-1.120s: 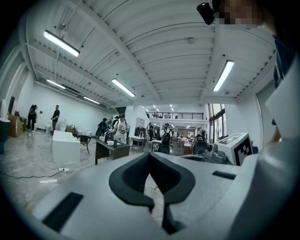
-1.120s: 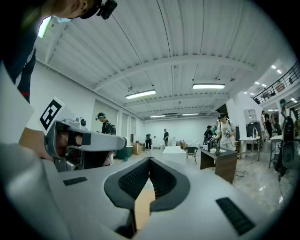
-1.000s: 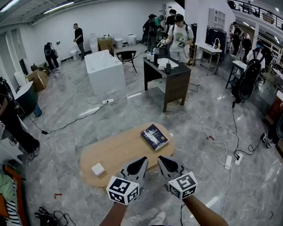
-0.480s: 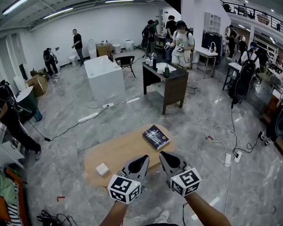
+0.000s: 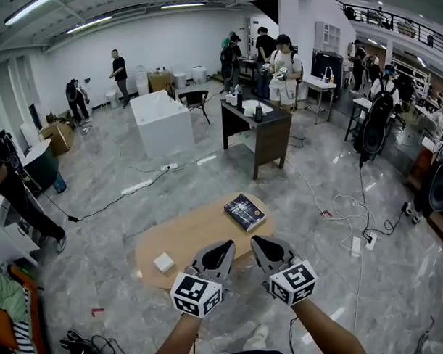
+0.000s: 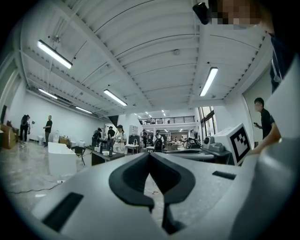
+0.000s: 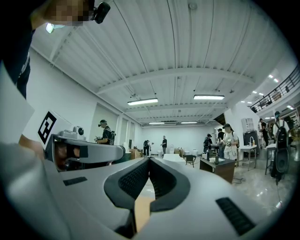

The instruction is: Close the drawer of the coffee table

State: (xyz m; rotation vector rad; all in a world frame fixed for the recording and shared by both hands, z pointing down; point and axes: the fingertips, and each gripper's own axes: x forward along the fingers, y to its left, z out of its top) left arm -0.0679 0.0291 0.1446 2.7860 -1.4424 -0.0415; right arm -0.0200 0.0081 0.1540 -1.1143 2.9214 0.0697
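Nearest the camera, the person's two forearms hold the left gripper point(image 5: 217, 256) and the right gripper point(image 5: 266, 254) side by side above the near edge of the oval wooden coffee table point(image 5: 198, 233). In the left gripper view the jaws are pressed together at their tips with nothing between them point(image 6: 149, 157), and the right gripper view shows the same point(image 7: 149, 160). The table's drawer cannot be made out from above. On the tabletop lie a small white box point(image 5: 163, 263) at the left and a dark book point(image 5: 244, 212) at the far right. Beyond stand a white cabinet point(image 5: 162, 123) and a dark desk point(image 5: 263, 130).
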